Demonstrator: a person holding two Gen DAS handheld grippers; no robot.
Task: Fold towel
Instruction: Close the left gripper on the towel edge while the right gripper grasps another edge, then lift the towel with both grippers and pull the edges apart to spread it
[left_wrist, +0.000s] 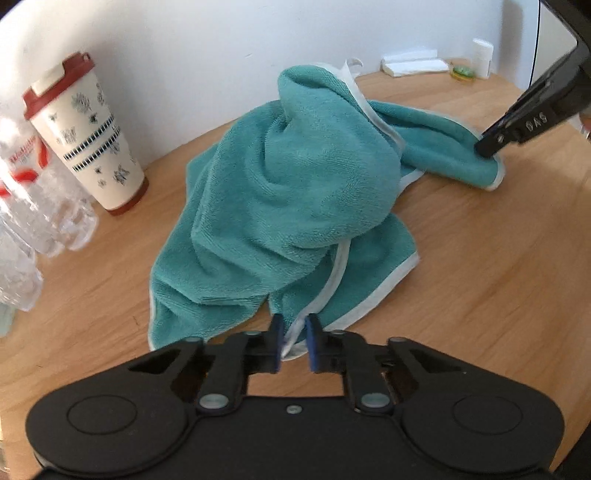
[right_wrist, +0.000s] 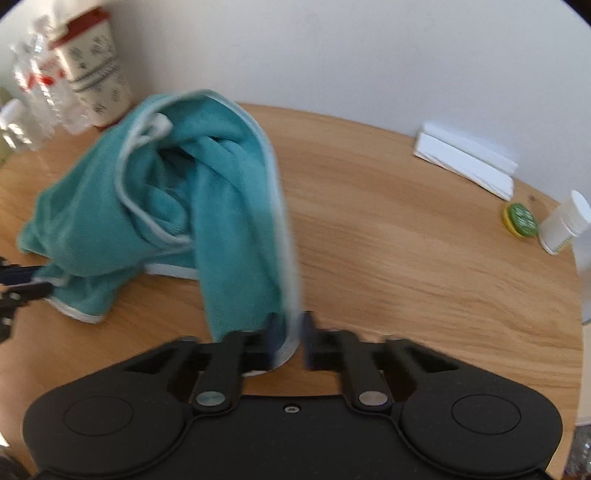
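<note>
A teal towel (left_wrist: 280, 192) with white trim lies crumpled in a heap on the round wooden table (left_wrist: 480, 295). In the left wrist view my left gripper (left_wrist: 294, 339) holds a near corner, with the white trim pinched between its blue pads. My right gripper (left_wrist: 487, 149) comes in from the upper right and is clamped on the far right corner. In the right wrist view the towel (right_wrist: 155, 206) rises in a hump, and one trimmed edge runs down into my right gripper (right_wrist: 291, 332). The left gripper (right_wrist: 29, 282) shows at the left edge, pinching its corner.
A cream cup with a red lid (left_wrist: 88, 136) and clear plastic bottles (left_wrist: 37, 206) stand at the left by the wall. Folded white paper (right_wrist: 465, 162), a small green and yellow object (right_wrist: 519, 219) and a white bottle (right_wrist: 565, 221) sit at the far right.
</note>
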